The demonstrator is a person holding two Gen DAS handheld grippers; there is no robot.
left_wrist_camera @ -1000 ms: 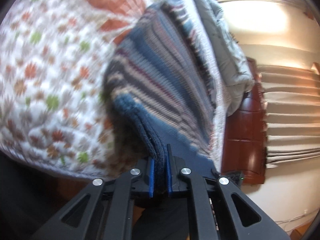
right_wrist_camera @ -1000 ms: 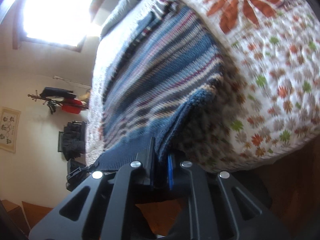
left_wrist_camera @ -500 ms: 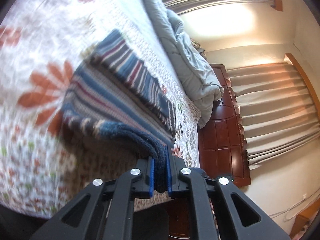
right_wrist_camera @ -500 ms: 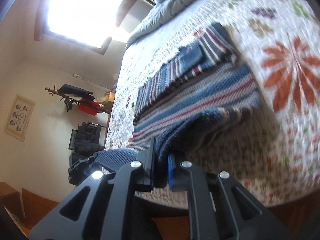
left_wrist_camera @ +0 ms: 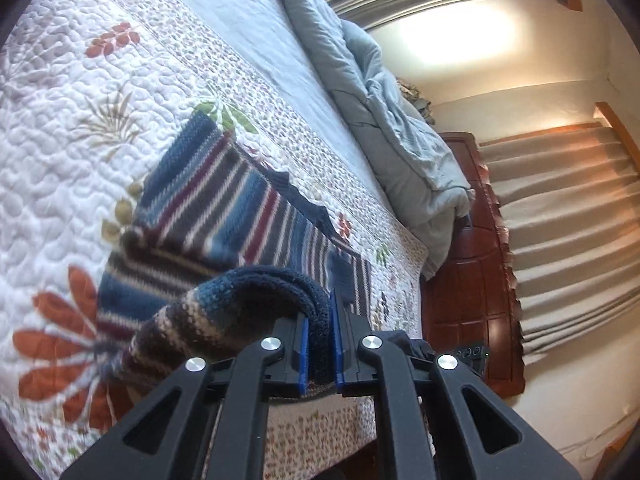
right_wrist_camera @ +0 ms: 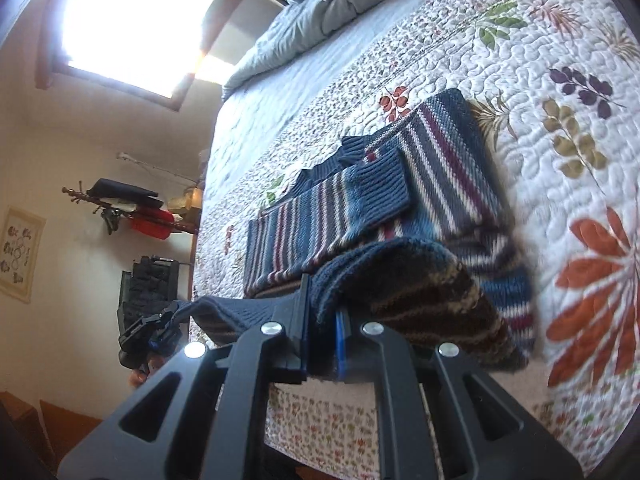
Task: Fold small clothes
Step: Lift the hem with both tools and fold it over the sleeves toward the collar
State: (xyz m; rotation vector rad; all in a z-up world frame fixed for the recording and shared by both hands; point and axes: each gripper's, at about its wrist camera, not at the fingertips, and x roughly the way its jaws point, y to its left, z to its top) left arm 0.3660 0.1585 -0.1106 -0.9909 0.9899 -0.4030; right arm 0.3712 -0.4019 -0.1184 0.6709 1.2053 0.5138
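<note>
Both the left hand-held gripper [left_wrist_camera: 319, 344] and right hand-held gripper [right_wrist_camera: 322, 344] pinch the striped sweater's [left_wrist_camera: 224, 216] hem above the bed's [left_wrist_camera: 80, 120] near edge, apparently lifted.

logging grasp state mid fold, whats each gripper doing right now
Left gripper: closed on the blue striped knitted sweater's hem.
Right gripper: closed on the same hem.

The black left gripper [left_wrist_camera: 319, 350] with blue pads is clamped tight on knit fabric; the matching right gripper [right_wrist_camera: 322, 350] is clamped likewise.

Sweater [left_wrist_camera: 224, 216] lies on the quilt [left_wrist_camera: 60, 128], duvet [left_wrist_camera: 384, 120] bunched behind it
</note>
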